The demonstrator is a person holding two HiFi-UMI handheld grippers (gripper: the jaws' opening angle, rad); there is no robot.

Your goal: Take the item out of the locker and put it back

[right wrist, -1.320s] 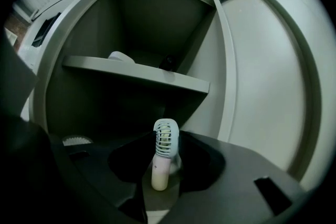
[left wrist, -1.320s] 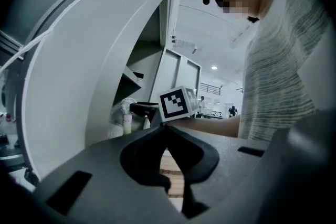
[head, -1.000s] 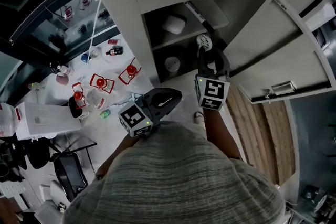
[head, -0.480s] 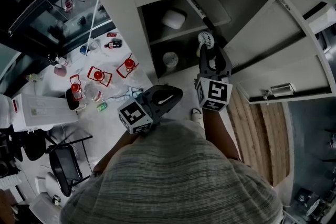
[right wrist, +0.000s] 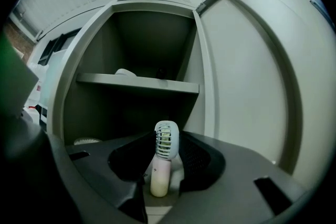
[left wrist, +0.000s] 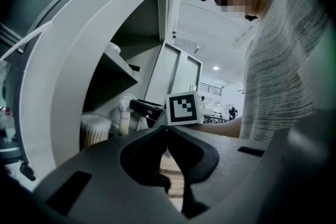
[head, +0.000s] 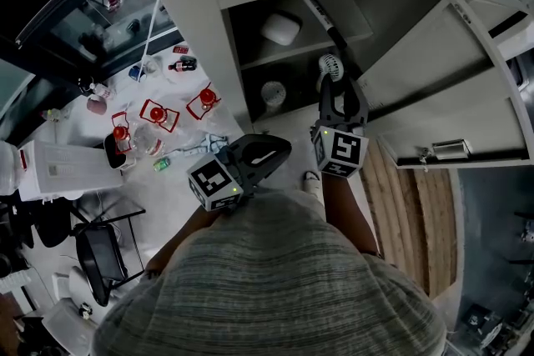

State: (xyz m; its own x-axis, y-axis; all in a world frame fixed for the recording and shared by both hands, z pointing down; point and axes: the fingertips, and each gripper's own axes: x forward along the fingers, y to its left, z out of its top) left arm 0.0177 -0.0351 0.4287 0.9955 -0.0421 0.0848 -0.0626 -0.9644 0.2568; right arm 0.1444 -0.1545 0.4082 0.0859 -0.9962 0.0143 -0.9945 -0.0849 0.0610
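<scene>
A small hand-held fan [head: 329, 66] with a white grille head and a pale pink handle [right wrist: 160, 178] stands upright between the jaws of my right gripper [head: 338, 89], which is shut on the handle [right wrist: 164, 155]. It hangs at the mouth of the open locker's lower compartment [head: 288, 87], just in front of it. My left gripper [head: 260, 156] is shut on nothing and stays low, close to the person's body [left wrist: 168, 128]. From the left gripper view the fan [left wrist: 126, 108] shows beside the right gripper's marker cube [left wrist: 184, 108].
A white rounded case [head: 280, 27] lies on the locker's upper shelf [right wrist: 139, 83]. A round white container [head: 273, 94] stands in the lower compartment. The locker door [head: 442, 96] hangs open at the right. Red-topped items [head: 160, 114] and bottles lie at the left.
The right gripper still holds the fan at the locker opening. The head view has shifted a little. The left gripper has barely moved.
</scene>
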